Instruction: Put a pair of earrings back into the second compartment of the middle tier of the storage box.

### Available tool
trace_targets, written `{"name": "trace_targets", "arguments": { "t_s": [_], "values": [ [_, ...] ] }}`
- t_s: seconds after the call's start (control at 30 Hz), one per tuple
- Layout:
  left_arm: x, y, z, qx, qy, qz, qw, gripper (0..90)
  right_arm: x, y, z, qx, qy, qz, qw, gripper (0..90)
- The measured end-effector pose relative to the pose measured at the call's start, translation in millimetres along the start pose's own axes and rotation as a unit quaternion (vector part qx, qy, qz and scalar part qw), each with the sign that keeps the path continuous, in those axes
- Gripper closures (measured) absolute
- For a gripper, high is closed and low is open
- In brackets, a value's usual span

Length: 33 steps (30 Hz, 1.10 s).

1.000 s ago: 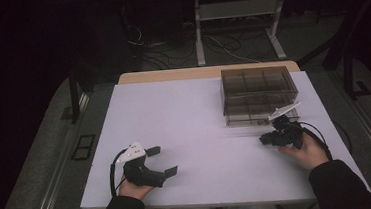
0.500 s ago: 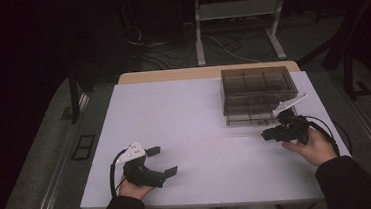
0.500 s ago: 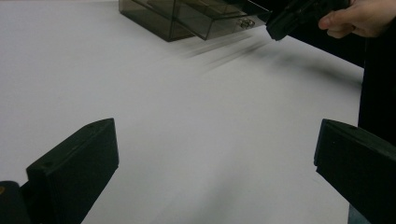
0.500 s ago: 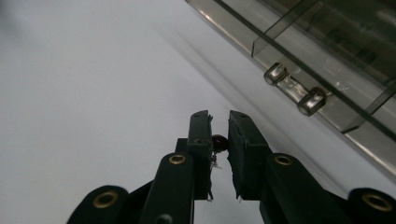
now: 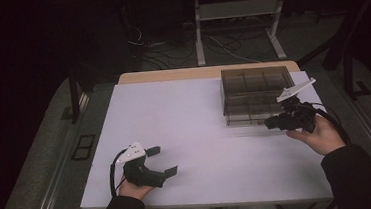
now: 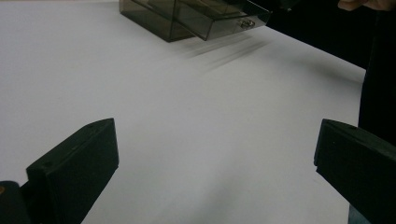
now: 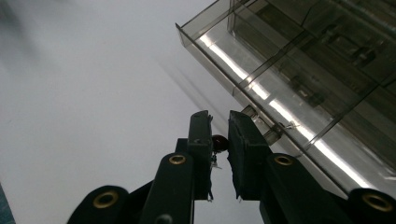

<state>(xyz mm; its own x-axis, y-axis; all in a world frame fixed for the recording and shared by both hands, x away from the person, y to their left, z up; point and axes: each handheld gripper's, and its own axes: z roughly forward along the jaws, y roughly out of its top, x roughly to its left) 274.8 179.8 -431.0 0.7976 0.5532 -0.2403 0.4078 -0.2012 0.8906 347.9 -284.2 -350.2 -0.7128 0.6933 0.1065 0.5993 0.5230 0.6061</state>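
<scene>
Left of the box, well apart from it: left gripper lies low on the table, jaws spread wide, nothing between them. It has stayed where it was a second ago, and its own view looks across bare white surface toward the box.

Box: smoked clear plastic, divided into compartments, at the table's far right. Small pieces lie in some compartments, too small to name. It has not shifted.

At the box's front right corner: right gripper, jaws nearly closed and pinching a small dark-red bead with a bit of thin wire on it. The change is here. A second ago this gripper sat lower, just in front of the box. Now it stands higher and closer to the front edge, with the same grip. Its view looks up along the box's front wall, and the bead sits just beside that wall, clear of the table.

Reading: the pick looks done and the bead is being carried. The likely next step is to set it over a compartment. The grip is thin and near the jaw tips, so the bead could slip.
</scene>
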Motion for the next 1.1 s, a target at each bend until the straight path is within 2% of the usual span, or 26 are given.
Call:
{"name": "trace_targets", "arguments": {
  "t_s": [0.43,0.77,1.1],
  "values": [
    [0.2,0.0,0.2,0.0,-0.001,-0.001,1.0,0.0,-9.1,20.6,-10.1,-0.006,-0.012,-0.004,0.9999,78.4],
    [0.4,0.1,-0.2,-0.001,-0.001,-0.001,1.0,0.0,-20.0,30.8,3.0,-0.02,-0.012,0.01,0.9997,78.4],
    [0.3,0.1,-0.8,-0.002,-0.001,-0.001,1.0,0.0,-24.1,35.5,16.8,-0.02,-0.01,0.008,0.9997,78.4]
  ]
}}
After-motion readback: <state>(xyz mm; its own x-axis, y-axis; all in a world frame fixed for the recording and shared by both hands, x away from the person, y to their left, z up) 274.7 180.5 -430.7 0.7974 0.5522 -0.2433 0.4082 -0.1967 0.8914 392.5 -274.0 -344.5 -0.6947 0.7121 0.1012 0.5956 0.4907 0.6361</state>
